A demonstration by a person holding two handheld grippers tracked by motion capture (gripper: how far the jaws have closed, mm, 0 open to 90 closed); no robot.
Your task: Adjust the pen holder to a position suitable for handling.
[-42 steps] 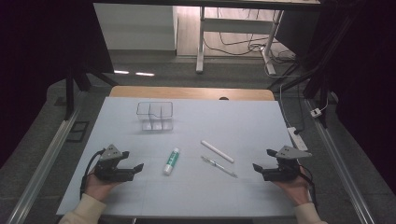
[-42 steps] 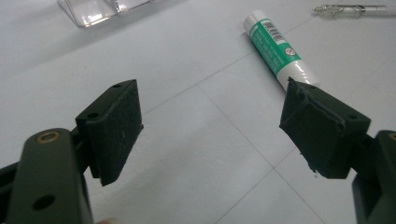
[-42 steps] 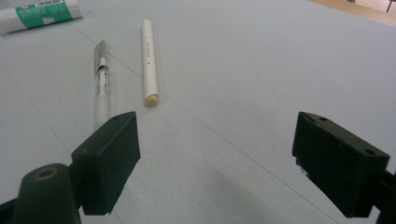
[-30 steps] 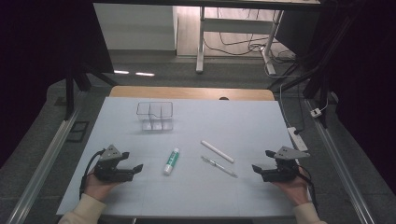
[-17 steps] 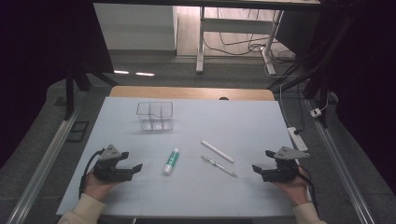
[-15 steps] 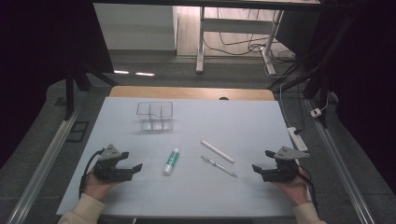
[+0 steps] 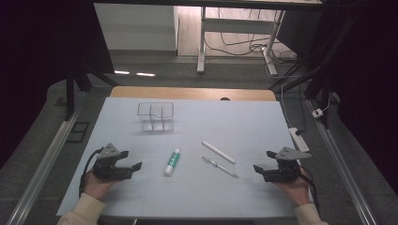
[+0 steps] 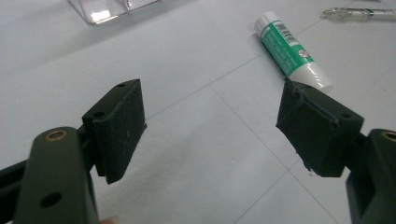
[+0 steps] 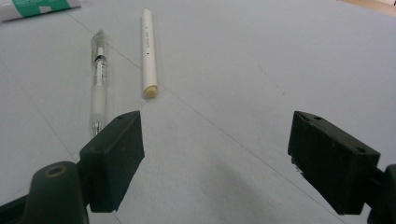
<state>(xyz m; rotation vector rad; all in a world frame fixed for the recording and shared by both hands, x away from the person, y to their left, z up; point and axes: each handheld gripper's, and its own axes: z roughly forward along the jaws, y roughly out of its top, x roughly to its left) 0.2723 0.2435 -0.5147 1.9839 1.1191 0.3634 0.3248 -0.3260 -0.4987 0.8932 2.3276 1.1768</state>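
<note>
Left gripper (image 7: 126, 165) and right gripper (image 7: 265, 169) both spread wide, empty, unmoved over last second. Glue tube (image 7: 172, 162), clear pen (image 7: 220, 167), white stick (image 7: 218, 152) lie untouched between; clear organizer (image 7: 155, 116) beyond. Nothing started.

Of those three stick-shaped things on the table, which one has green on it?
The glue stick, lying nearest the left tongs; the white pen and clear pen have none.

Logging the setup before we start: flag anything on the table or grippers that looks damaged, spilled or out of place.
One flaw: on the left gripper, the black pad of the jaw nearer the green-and-white tube looks frayed and peeling along its edges. Nothing is spilled; the tube, clear pen and white stick lie apart, and the clear organizer stands upright.
</note>
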